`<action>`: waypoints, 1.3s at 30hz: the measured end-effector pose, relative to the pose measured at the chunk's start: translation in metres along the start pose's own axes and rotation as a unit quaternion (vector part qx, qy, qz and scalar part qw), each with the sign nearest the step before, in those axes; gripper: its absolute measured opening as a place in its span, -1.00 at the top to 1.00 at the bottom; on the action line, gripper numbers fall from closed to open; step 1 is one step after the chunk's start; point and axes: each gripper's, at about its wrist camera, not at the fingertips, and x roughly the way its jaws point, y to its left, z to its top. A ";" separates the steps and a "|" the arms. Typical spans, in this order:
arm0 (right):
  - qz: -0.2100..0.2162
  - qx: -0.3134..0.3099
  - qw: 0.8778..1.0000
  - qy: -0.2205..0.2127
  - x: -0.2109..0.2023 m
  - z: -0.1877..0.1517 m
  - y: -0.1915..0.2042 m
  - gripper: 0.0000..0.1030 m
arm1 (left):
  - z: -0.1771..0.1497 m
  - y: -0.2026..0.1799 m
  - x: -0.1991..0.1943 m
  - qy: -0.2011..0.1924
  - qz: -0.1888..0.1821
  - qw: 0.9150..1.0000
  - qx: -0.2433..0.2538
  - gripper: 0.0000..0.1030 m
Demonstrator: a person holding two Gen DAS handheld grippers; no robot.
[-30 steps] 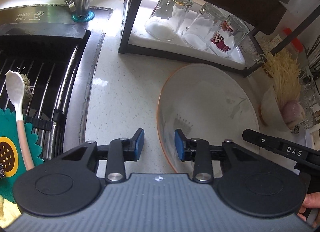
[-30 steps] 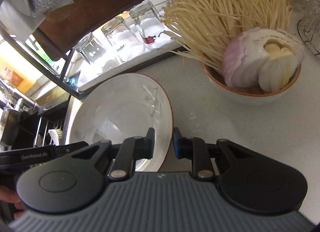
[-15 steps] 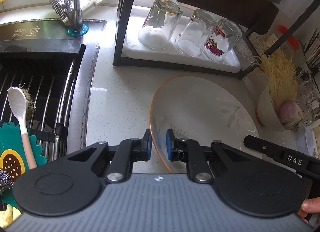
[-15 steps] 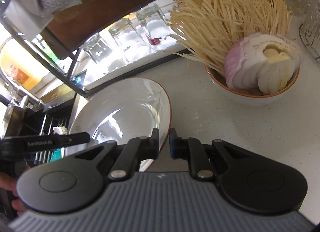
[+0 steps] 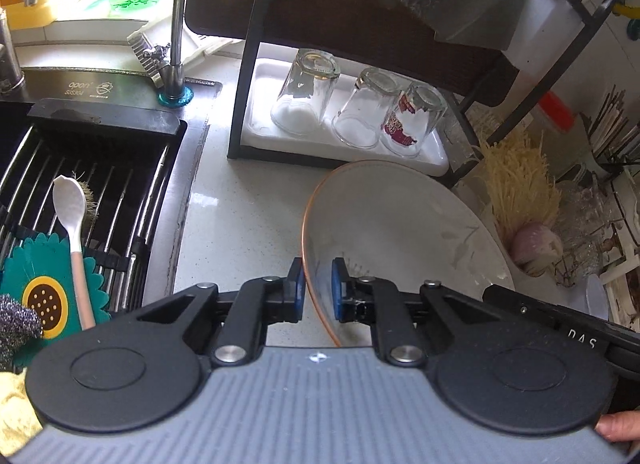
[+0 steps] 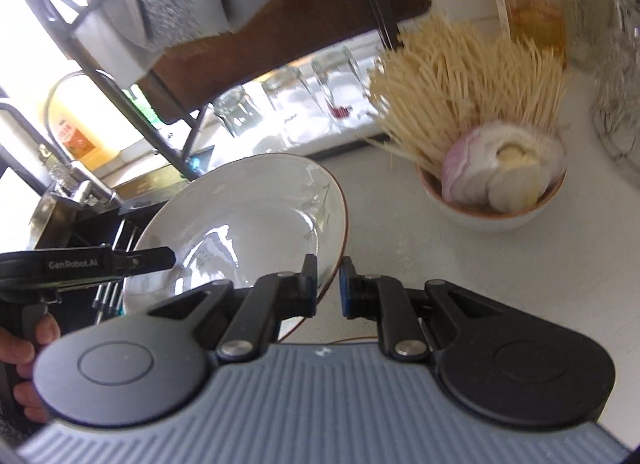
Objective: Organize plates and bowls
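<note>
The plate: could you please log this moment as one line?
plate: tilted, off counter | left gripper: clamps its rim | right gripper: clamps opposite rim

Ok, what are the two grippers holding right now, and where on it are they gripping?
Both hold the white plate by its orange rim: the left gripper pinches one edge, the right gripper the opposite edge.

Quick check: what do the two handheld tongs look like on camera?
Both tongs, left and right, match: ribbed grey housing, black round hubs, black linkage arms with silver pivot pins, blue pads. Side lettering reads "GenRobot.AI" and "DAS". No cables or sleeves visible.
</note>
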 end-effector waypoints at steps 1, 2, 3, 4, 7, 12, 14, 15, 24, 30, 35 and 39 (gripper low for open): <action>0.002 -0.008 1.000 -0.001 -0.004 0.002 0.001 0.72 | -0.001 -0.003 -0.006 -0.006 -0.001 1.000 -0.006 0.70; 0.006 -0.014 1.000 -0.002 -0.008 0.003 0.000 0.72 | -0.002 -0.006 -0.012 -0.011 -0.001 1.000 -0.012 0.70; 0.011 -0.019 1.000 -0.004 -0.013 0.004 -0.001 0.72 | -0.003 -0.009 -0.017 -0.015 -0.002 1.000 -0.017 0.70; 0.014 -0.023 1.000 -0.007 -0.017 0.006 -0.002 0.72 | -0.004 -0.013 -0.022 -0.020 -0.002 1.000 -0.019 0.70; 0.023 -0.031 0.999 -0.021 -0.032 0.006 -0.006 0.72 | -0.010 -0.025 -0.035 -0.033 0.002 0.999 -0.014 0.70; 0.030 -0.039 0.998 -0.028 -0.057 0.000 -0.013 0.72 | -0.025 -0.045 -0.054 -0.040 0.004 0.999 -0.022 0.70; 0.035 -0.041 0.998 -0.030 -0.065 -0.003 -0.018 0.72 | -0.032 -0.052 -0.062 -0.044 0.005 0.999 -0.026 0.70; 0.037 -0.043 0.998 -0.032 -0.069 -0.004 -0.020 0.72 | -0.036 -0.056 -0.065 -0.046 0.006 0.999 -0.026 0.70; 0.048 -0.057 0.996 -0.047 -0.104 -0.023 -0.035 0.72 | -0.075 -0.087 -0.088 -0.048 0.019 0.998 -0.026 0.70; 0.030 -0.065 0.996 -0.043 -0.115 -0.048 -0.046 0.73 | -0.104 -0.098 -0.089 -0.034 0.014 0.999 -0.027 0.70; 0.025 -0.073 0.997 -0.024 -0.119 -0.070 -0.053 0.72 | -0.127 -0.098 -0.085 -0.019 0.012 0.999 -0.032 0.70; 0.016 -0.075 0.997 -0.014 -0.120 -0.080 -0.057 0.72 | -0.141 -0.107 -0.082 -0.012 0.024 1.000 -0.016 0.70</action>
